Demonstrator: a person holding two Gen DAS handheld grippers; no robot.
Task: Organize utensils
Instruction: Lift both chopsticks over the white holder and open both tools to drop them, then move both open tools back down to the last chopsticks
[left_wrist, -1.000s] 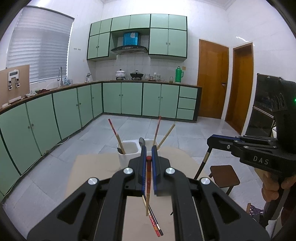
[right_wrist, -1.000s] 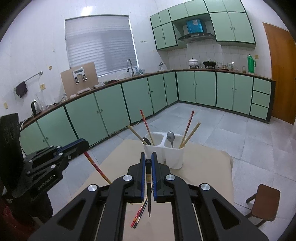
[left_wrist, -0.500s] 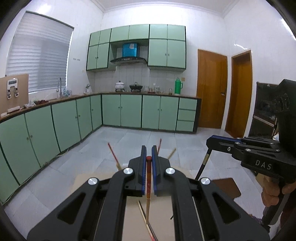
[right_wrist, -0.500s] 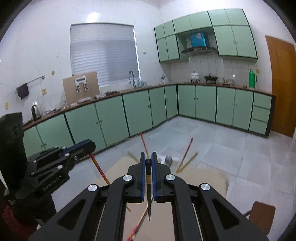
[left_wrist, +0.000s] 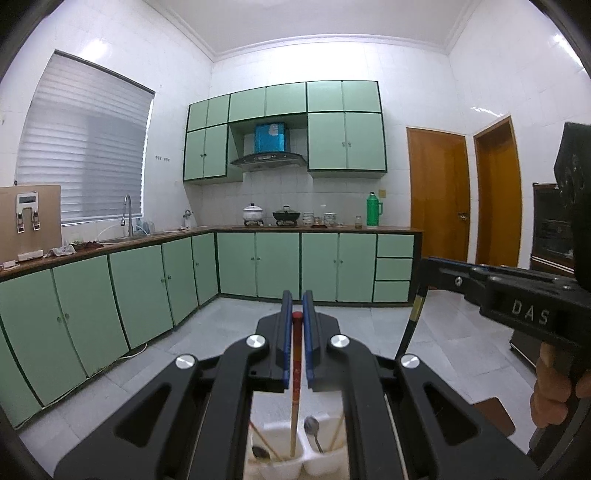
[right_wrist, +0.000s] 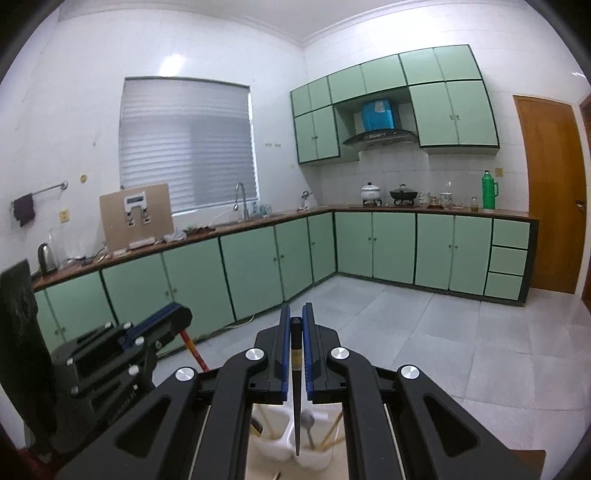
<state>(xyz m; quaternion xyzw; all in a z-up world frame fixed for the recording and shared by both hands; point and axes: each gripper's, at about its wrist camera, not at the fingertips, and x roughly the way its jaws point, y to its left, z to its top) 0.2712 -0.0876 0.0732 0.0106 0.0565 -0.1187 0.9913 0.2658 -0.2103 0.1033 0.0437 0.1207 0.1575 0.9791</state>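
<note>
Both tongs are clamped narrow on a chopstick each: left tongs (left_wrist: 296, 319) pinch a red-topped chopstick (left_wrist: 294, 406) near its upper end, tip hanging down just above the white utensil holder (left_wrist: 280, 467); right tongs (right_wrist: 296, 321) pinch a black chopstick (right_wrist: 296, 406) the same way, tip hanging over the middle divider of that holder (right_wrist: 314, 458). Landmark is the holder: it sits at the bottom edge of both wrist views, right under the tongs, on a beige bench (right_wrist: 266, 469) mostly hidden by the gripper bodies. Inside the holder: a spoon (left_wrist: 314, 432) in its right compartment, another spoon bowl (left_wrist: 258, 452) and wooden sticks in its left one, more sticks leaning at its right wall. Right gripper body shows beside the holder in the left view, a hand (left_wrist: 554, 391) on its grip. Beyond the holder: grey tile floor, then green cabinets (left_wrist: 277, 266), pots and a green thermos (left_wrist: 373, 209) on the far worktop. Step, as I judge it: carry done, chopsticks lined up over the holder, drop-in pending. Next move calls for lowering each tip into a compartment, clear of the divider and the spoons, then opening the tongs. Which compartment each tip is over I cannot tell for sure.
</note>
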